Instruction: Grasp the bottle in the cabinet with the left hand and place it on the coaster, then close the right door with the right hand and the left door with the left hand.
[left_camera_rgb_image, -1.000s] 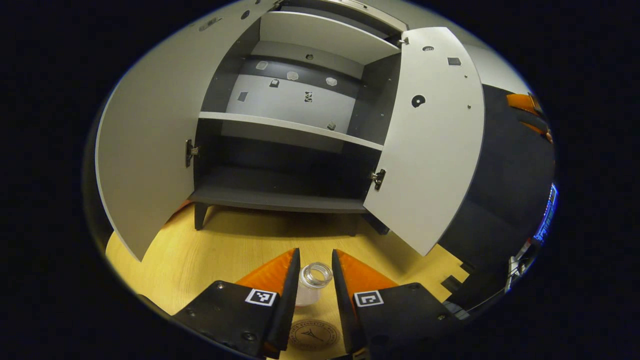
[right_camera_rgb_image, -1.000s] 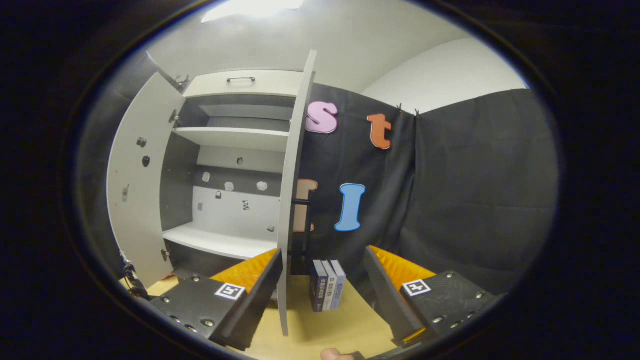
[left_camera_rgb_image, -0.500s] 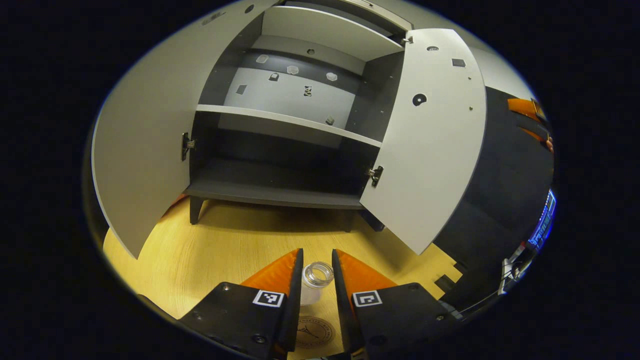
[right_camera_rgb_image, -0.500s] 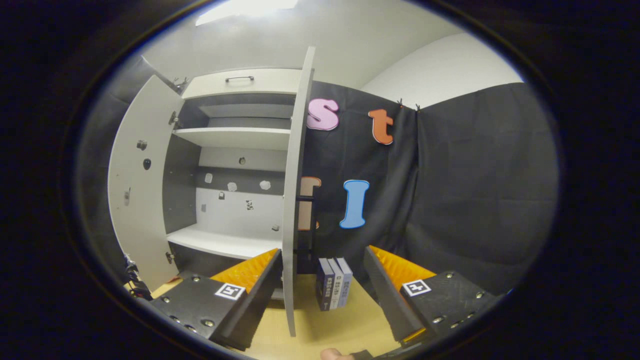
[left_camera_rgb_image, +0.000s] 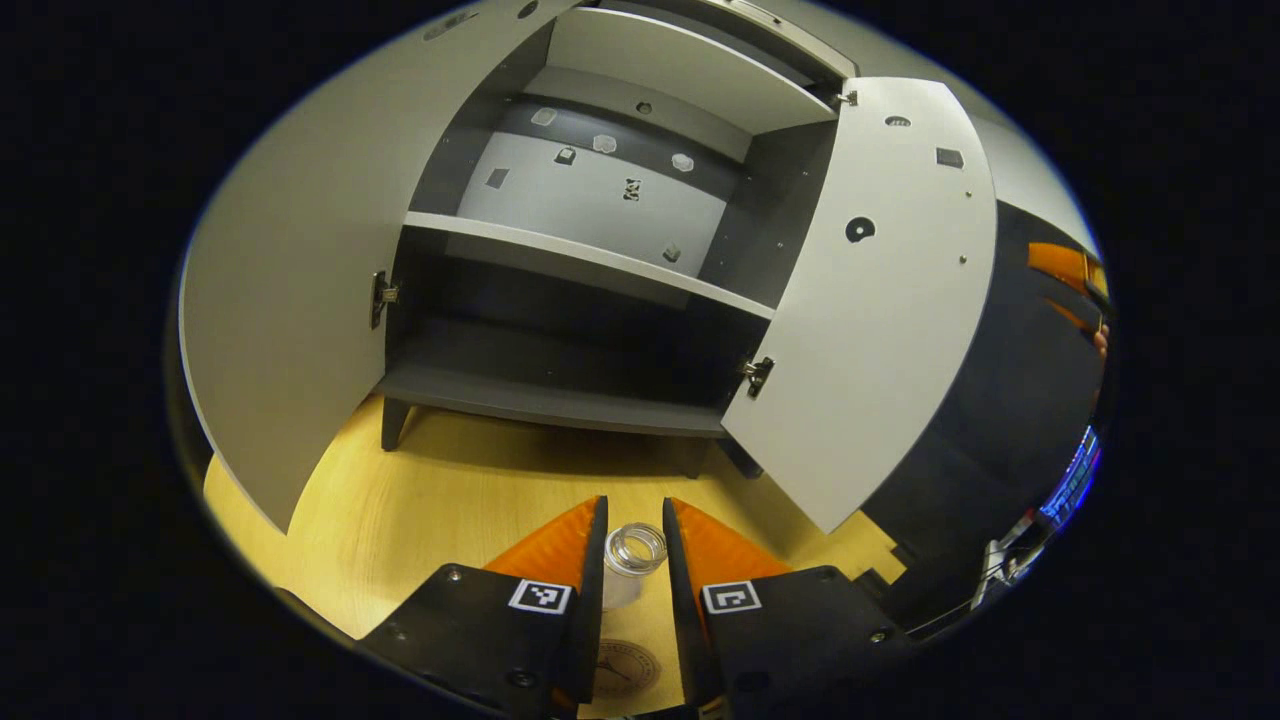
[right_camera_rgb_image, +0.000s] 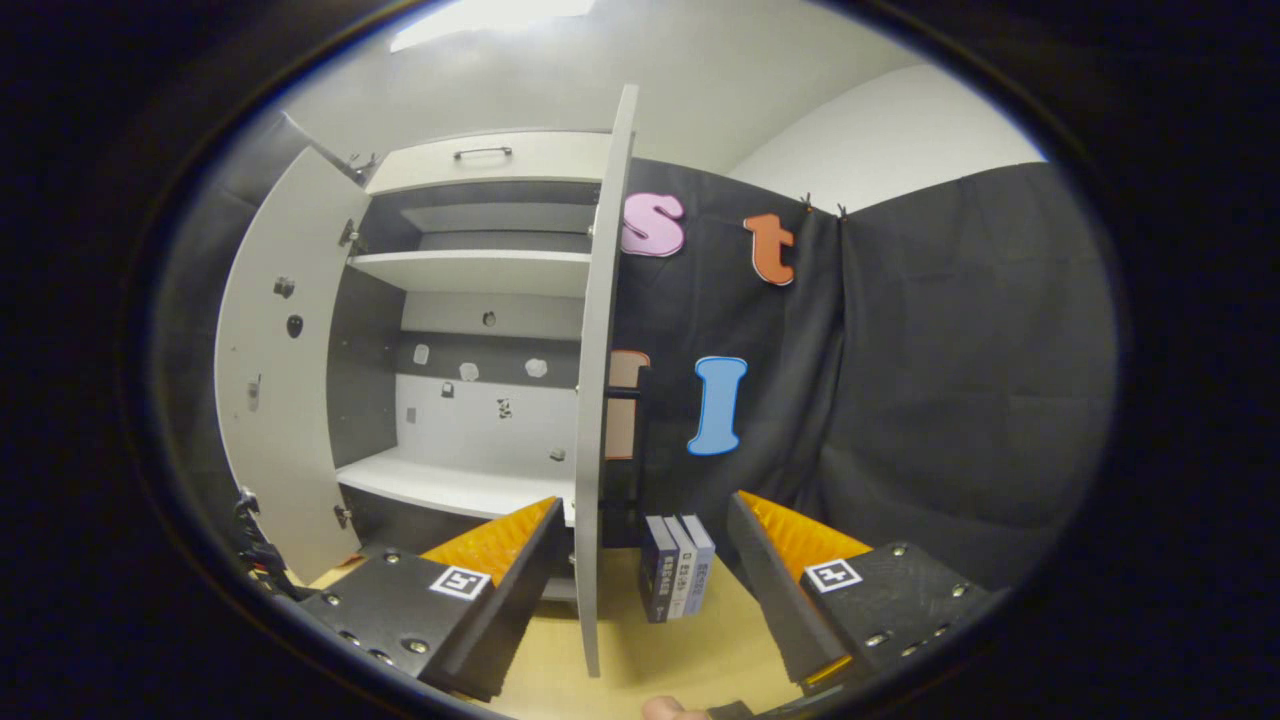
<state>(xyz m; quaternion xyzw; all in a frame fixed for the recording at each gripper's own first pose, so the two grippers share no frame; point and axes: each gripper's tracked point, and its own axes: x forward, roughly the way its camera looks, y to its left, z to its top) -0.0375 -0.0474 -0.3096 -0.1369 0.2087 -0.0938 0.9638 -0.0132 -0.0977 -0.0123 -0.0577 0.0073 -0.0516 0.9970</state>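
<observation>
A small clear glass bottle (left_camera_rgb_image: 634, 562) sits between the fingers of my left gripper (left_camera_rgb_image: 633, 580), which is shut on it over the wooden tabletop (left_camera_rgb_image: 470, 500). The round brown coaster (left_camera_rgb_image: 622, 668) lies just nearer to me than the bottle, low between the fingers. Behind stands the cabinet (left_camera_rgb_image: 560, 340) with its left door (left_camera_rgb_image: 290, 300) and right door (left_camera_rgb_image: 870, 300) both swung open. In the right gripper view, my right gripper (right_camera_rgb_image: 640, 590) is open, and the right door (right_camera_rgb_image: 600, 400) shows edge-on between its fingers, nearer the left one.
Three upright books (right_camera_rgb_image: 679, 565) stand on the table just right of the right door's edge. The cabinet's shelves (left_camera_rgb_image: 590, 255) hold nothing. The open left door (right_camera_rgb_image: 280, 380) stands far left in the right gripper view. Black cloth wall (right_camera_rgb_image: 950, 380) closes off the right side.
The left gripper keeps its hold on the bottle, and the coaster has slid lower in its view. In the right gripper view the door edge and books have drifted slightly right.
</observation>
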